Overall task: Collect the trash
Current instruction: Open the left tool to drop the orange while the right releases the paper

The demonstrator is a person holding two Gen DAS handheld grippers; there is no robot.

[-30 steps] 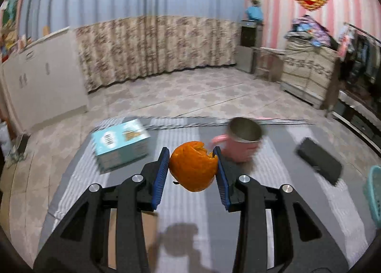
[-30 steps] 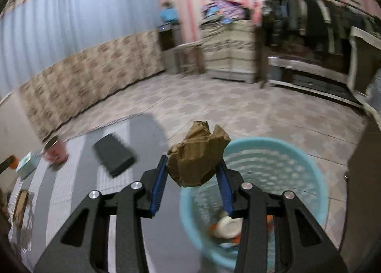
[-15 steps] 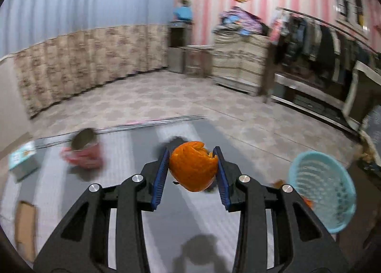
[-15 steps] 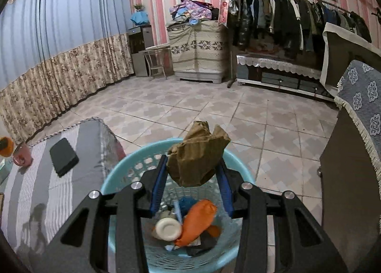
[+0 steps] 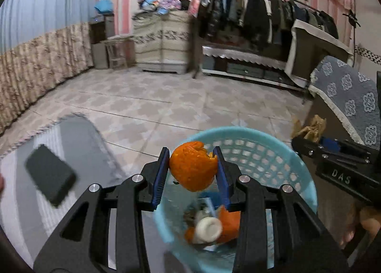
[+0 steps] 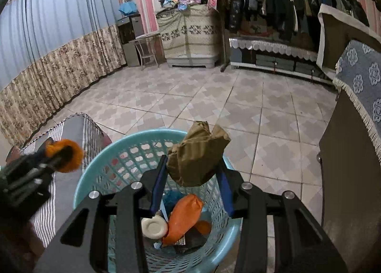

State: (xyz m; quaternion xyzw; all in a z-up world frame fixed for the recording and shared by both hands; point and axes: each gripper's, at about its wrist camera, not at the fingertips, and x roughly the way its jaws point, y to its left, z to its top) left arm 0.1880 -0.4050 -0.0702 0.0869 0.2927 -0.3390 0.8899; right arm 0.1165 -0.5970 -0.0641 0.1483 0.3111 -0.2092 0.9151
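Observation:
My left gripper is shut on an orange peel and holds it over the near rim of a light blue plastic basket. My right gripper is shut on a crumpled brown paper wad above the same basket. The basket holds several pieces of trash, among them an orange wrapper and a white cap. The left gripper and its peel show blurred at the left of the right wrist view. The right gripper and its paper show at the right of the left wrist view.
A striped grey table lies to the left of the basket, with a black phone on it. A dark cabinet with a blue lace cover stands to the right. Tiled floor spreads beyond, with a clothes rack at the back.
My left gripper has swung right with the orange peel, from over the table to over the basket. My right gripper with the paper wad has stayed over the basket.

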